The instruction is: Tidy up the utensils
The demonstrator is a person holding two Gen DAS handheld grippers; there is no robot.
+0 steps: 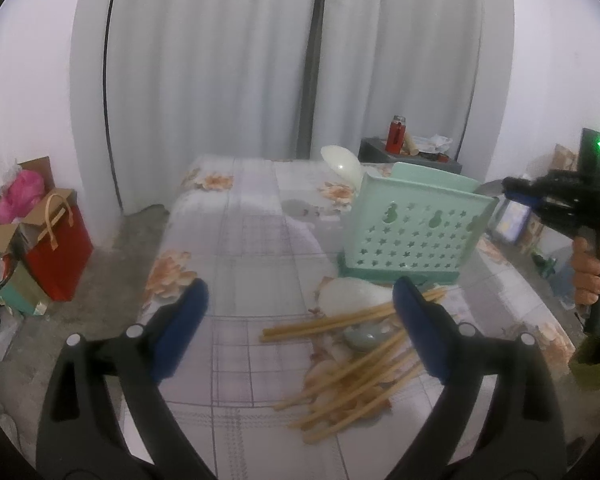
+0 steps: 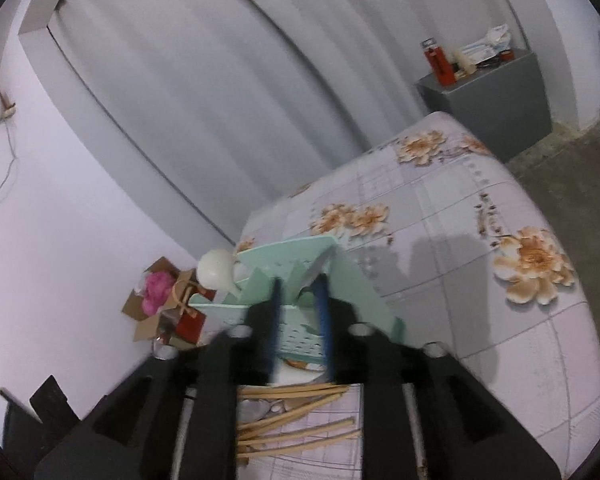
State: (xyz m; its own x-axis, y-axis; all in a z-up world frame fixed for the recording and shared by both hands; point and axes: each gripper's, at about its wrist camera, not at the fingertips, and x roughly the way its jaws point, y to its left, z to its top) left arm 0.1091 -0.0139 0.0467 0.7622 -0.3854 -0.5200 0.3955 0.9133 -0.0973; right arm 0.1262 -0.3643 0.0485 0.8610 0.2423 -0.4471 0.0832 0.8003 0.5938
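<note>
A mint green utensil holder (image 1: 414,232) with star cut-outs stands on the flowered bed sheet; a white spoon (image 1: 342,166) sticks up from its far side. Several wooden chopsticks (image 1: 352,376) lie scattered in front of it, with a white spoon (image 1: 350,296) and a small greenish spoon (image 1: 366,336) among them. My left gripper (image 1: 300,320) is open and empty, low over the chopsticks. My right gripper (image 2: 298,284) is shut on a flat metal utensil (image 2: 314,270) and holds it over the holder (image 2: 300,256); it also shows in the left wrist view (image 1: 508,192).
The bed (image 2: 480,240) drops off at its left and right edges onto a concrete floor. A red gift bag (image 1: 58,246) and a cardboard box (image 1: 8,204) stand on the floor at the left. A grey cabinet (image 2: 496,96) with a red bottle stands behind the bed.
</note>
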